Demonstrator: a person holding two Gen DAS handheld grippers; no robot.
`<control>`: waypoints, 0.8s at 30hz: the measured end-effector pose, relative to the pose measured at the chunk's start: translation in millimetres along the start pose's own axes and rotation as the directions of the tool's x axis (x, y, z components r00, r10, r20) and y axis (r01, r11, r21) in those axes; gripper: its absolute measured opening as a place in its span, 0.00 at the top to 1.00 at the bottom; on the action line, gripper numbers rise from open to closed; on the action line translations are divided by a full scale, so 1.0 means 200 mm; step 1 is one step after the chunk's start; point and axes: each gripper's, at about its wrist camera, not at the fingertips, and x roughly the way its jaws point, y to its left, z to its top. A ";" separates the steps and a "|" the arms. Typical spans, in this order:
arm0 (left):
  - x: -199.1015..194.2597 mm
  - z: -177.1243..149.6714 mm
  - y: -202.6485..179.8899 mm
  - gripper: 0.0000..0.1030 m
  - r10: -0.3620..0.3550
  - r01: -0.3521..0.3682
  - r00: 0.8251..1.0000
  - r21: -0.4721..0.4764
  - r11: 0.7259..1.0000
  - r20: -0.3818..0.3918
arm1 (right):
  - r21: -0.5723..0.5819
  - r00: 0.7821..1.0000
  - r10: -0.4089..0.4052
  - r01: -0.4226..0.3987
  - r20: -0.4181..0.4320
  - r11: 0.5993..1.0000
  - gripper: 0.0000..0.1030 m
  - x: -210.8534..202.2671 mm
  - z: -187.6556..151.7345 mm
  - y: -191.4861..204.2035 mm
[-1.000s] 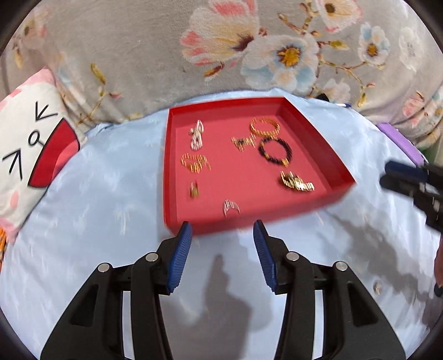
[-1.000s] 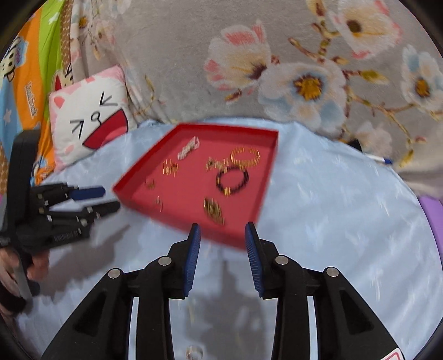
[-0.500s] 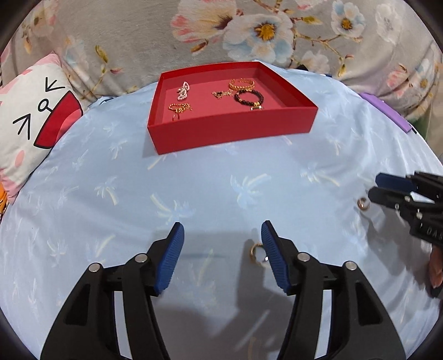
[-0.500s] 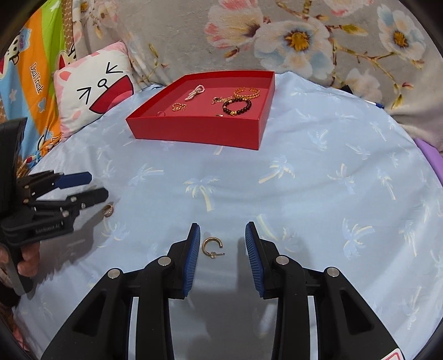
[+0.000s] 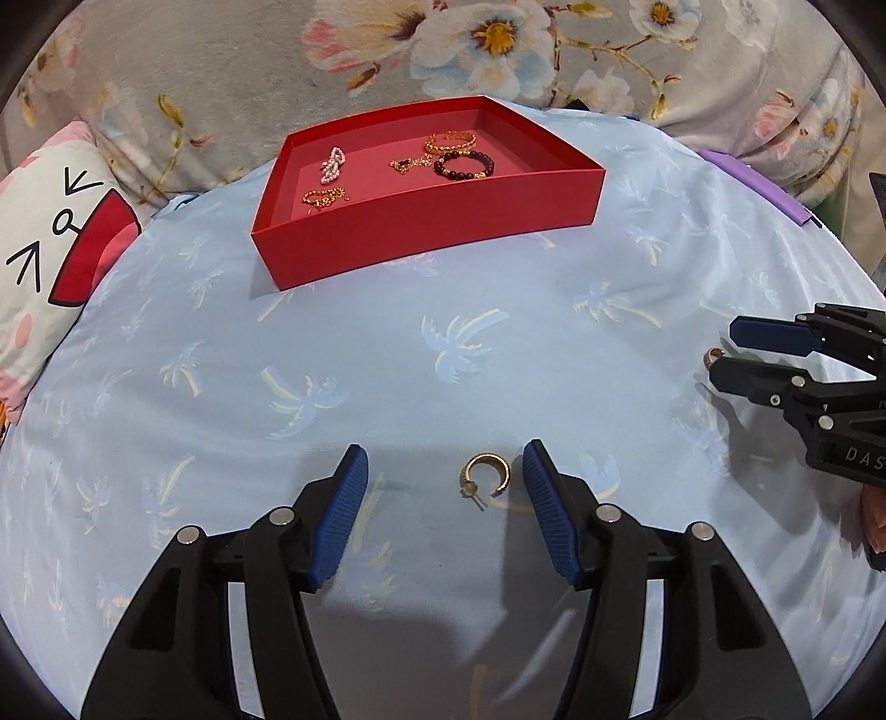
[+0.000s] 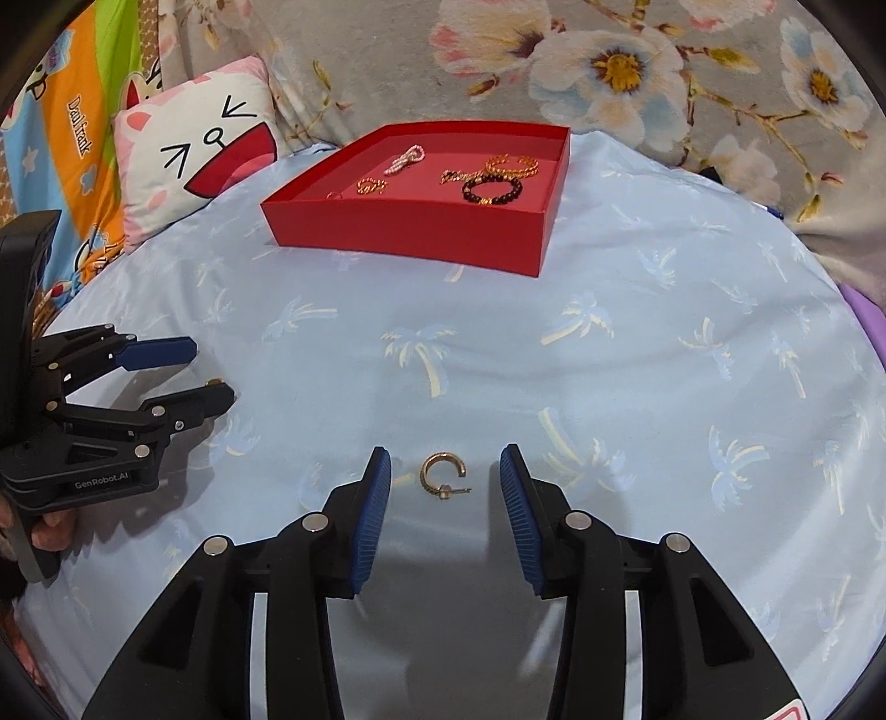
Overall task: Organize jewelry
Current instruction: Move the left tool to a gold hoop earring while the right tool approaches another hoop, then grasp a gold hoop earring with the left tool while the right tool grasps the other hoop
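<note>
A gold hoop earring (image 5: 486,477) lies on the pale blue palm-print sheet between the fingers of my left gripper (image 5: 443,451), nearer the right finger and untouched; this gripper is open. A second gold hoop earring (image 6: 442,476) lies between the fingers of my right gripper (image 6: 444,451), whose jaws are opening and not touching it. Each view shows the other gripper from the side: the right gripper (image 5: 722,351) and the left gripper (image 6: 213,370). Farther back, the red tray (image 5: 432,227) holds a black bead bracelet (image 5: 464,165), a gold bracelet (image 5: 449,141) and smaller pieces.
A cat-face pillow (image 5: 50,243) leans at the left edge of the sheet. A grey floral blanket (image 5: 443,50) rises behind the tray. A purple strip (image 5: 753,185) lies at the far right. A hand (image 6: 50,534) holds the left gripper.
Both grippers have drawn back from the red tray and sunk toward the sheet. Each now straddles a hoop earring, and both sets of jaws stand wider.
</note>
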 end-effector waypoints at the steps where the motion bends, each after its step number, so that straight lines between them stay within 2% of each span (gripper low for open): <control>1: 0.00 0.00 0.00 0.45 0.000 0.000 1.000 0.000 1.000 0.000 | 0.001 1.000 0.000 0.000 -0.006 1.000 0.62 0.01 0.00 0.00; 4: 0.00 0.00 0.00 0.46 0.001 -0.001 1.000 0.001 1.000 0.000 | 0.004 1.000 0.002 -0.002 -0.012 1.000 0.66 0.01 -0.01 0.00; 8: 0.00 0.00 0.00 0.47 -0.003 0.003 1.000 0.003 1.000 0.000 | 0.008 1.000 0.008 -0.007 -0.019 1.000 0.77 0.02 -0.01 0.00; 12: 0.00 0.00 -0.01 0.54 -0.018 0.018 1.000 0.013 1.000 0.002 | 0.001 1.000 0.010 -0.010 -0.021 1.000 0.84 0.02 -0.01 0.01; 16: 0.00 0.00 -0.03 0.66 -0.038 0.038 0.999 0.025 0.999 0.005 | 0.002 1.000 0.013 -0.013 -0.022 1.000 0.85 0.02 -0.01 0.01; 24: -0.02 -0.01 -0.05 0.82 -0.076 0.075 0.997 0.041 0.996 0.011 | 0.009 1.000 0.020 -0.020 -0.019 1.000 0.85 0.02 -0.01 0.00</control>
